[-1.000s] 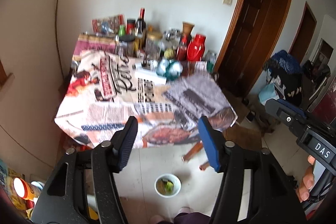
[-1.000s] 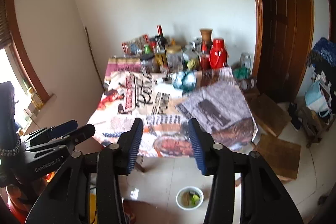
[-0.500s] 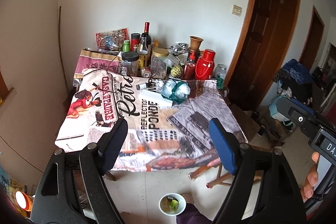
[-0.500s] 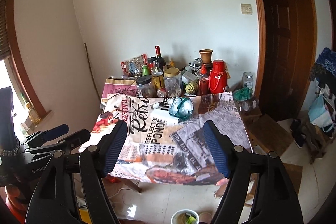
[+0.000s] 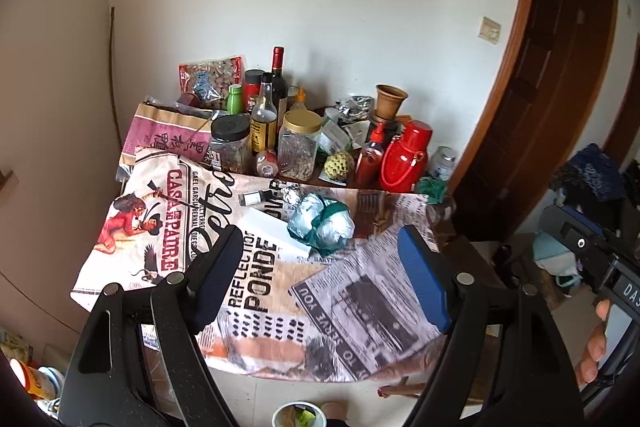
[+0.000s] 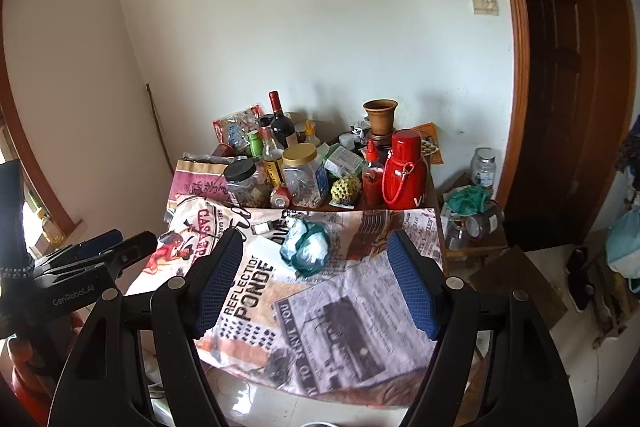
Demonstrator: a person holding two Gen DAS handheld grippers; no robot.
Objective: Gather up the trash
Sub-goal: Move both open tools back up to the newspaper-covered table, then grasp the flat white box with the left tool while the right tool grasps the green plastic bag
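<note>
Trash, a crumpled silver-and-green foil wrapper bundle (image 5: pixel 323 225), lies mid-table on the printed newspaper-pattern cloth (image 5: pixel 256 279), beyond your left gripper (image 5: pixel 320 275), whose jaws have just been opening, nothing between them. Right view: same bundle (image 6: pixel 306 247) ahead of your right gripper (image 6: pixel 316 287), spread apart likewise, empty.

- crumpled bundle (image 5: pixel 322 223) of silvery foil and teal-green plastic: lies on the printed tablecloth, beyond the open left gripper (image 5: pixel 320 279), roughly midway between its two pads and a little above them in the left wrist view; in the right wrist view it sits nearer the left pad than the right one.
- small foil ball (image 5: pixel 291 194): crumpled, silvery, just behind the bundle, farther from the tongs.
- small vial (image 5: pixel 256 197): pale body, dark cap, lying on its side just left of the foil ball, beyond the left pad.
</note>
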